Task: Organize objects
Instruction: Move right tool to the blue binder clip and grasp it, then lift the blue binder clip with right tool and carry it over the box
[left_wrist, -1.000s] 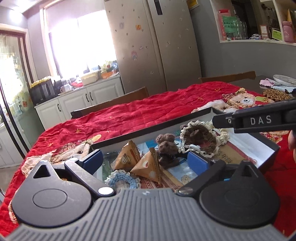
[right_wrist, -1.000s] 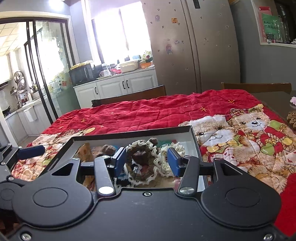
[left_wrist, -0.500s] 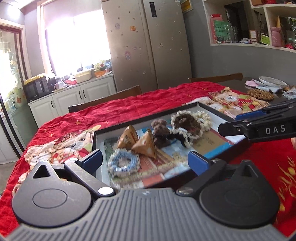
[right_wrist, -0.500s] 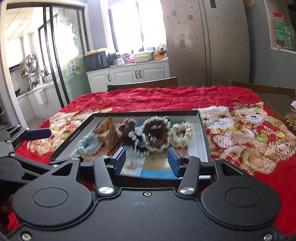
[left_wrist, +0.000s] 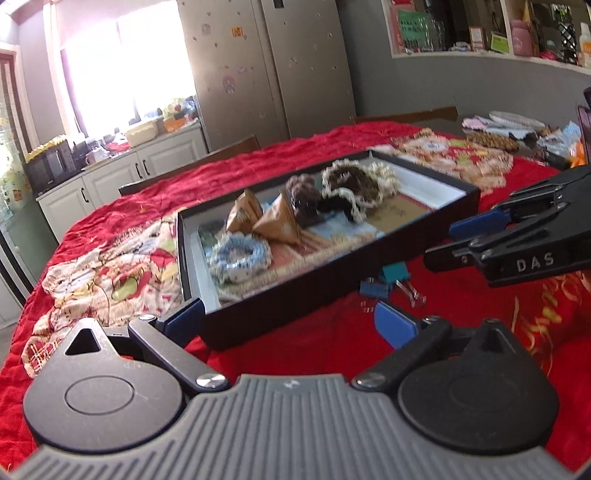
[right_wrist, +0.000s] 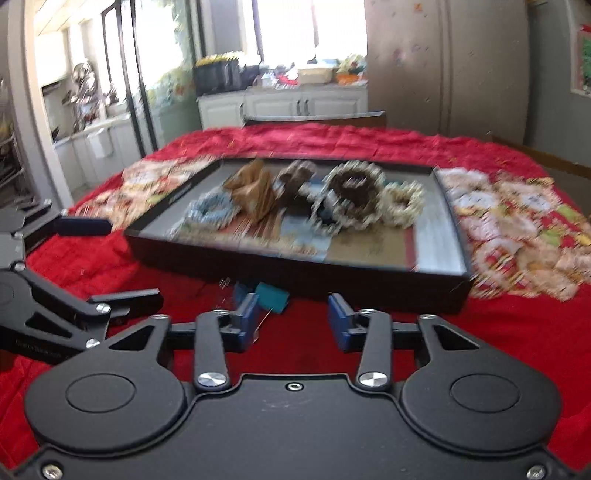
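Note:
A black shallow tray (left_wrist: 332, 284) (right_wrist: 295, 269) lies on the red quilt. In it are a blue scrunchie (left_wrist: 240, 254) (right_wrist: 212, 208), two tan pyramid packets (left_wrist: 277, 221) (right_wrist: 251, 188), a brown plush (left_wrist: 304, 199), a dark scrunchie with cream trim (left_wrist: 351, 181) (right_wrist: 351, 192) and a cream scrunchie (right_wrist: 402, 197). Teal and blue binder clips (left_wrist: 391, 277) (right_wrist: 271, 297) lie on the quilt just in front of the tray. My left gripper (left_wrist: 288, 325) is open and empty before the tray's near edge. My right gripper (right_wrist: 291, 321) is open and empty, close behind the clips.
The red quilt (left_wrist: 332, 343) with teddy-bear patches (right_wrist: 517, 221) covers the table. Wooden chair backs (left_wrist: 192, 166) stand at the far side. Plates and cloths (left_wrist: 517, 125) sit at the far right. The right gripper shows in the left wrist view (left_wrist: 517, 240).
Both grippers have pulled back from over the tray toward the near side. The whole tray and the binder clips in front of it have come into view. Both stay open.

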